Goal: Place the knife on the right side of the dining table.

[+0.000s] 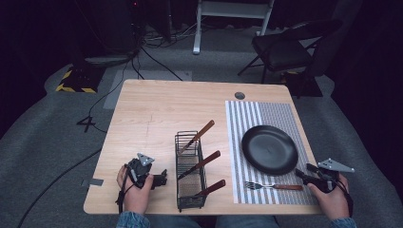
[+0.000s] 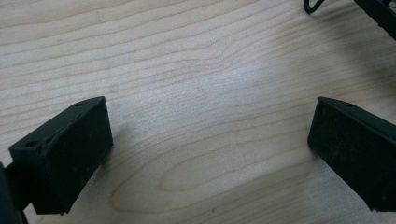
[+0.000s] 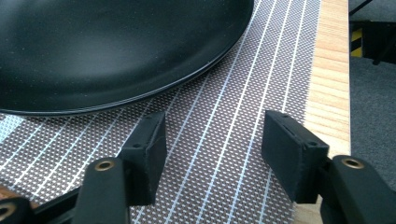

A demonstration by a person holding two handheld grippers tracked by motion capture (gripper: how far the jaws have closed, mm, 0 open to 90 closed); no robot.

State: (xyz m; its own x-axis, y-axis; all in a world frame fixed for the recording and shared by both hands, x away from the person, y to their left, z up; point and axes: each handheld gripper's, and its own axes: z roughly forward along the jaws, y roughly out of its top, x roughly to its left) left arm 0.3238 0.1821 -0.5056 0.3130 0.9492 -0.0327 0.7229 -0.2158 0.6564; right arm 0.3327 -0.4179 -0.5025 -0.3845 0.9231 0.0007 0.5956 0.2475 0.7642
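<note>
1. Fork [image 1: 273, 186] with a wooden handle lies flat on the striped placemat [image 1: 266, 114], along its near edge, tines pointing toward the wire caddy and handle end toward the right gripper.
2. Just behind the fork sits a black plate [image 1: 269, 149], resting on the same placemat; fork and plate lie close, but I cannot tell whether they touch.
3. The right gripper [image 1: 309, 175] hovers at the near right corner of the table [image 1: 157, 104], just beside the tip of the fork's handle. Its jaws stand moderately apart with nothing between them.
4. In the right gripper view, that right gripper [image 3: 212, 154] looks along the placemat [image 3: 243, 140] toward the rim of the plate [image 3: 116, 46], and the table's edge [image 3: 331, 93] runs just beyond the far jaw.
5. The left gripper [image 1: 164, 176] rests low over the bare wood at the near left, just left of the wire caddy [image 1: 190, 171]. Its jaws gape wide and hold nothing.
6. In the left gripper view, the left gripper [image 2: 210, 149] has plain tabletop [image 2: 196, 70] between its 2 jaws.
7. The wire caddy stands between the 2 hands and holds 3 wooden-handled utensils [image 1: 202, 164], their handles slanting up and to the right.
8. A folding chair [image 1: 285, 47] stands on the floor beyond the far edge of the table.
</note>
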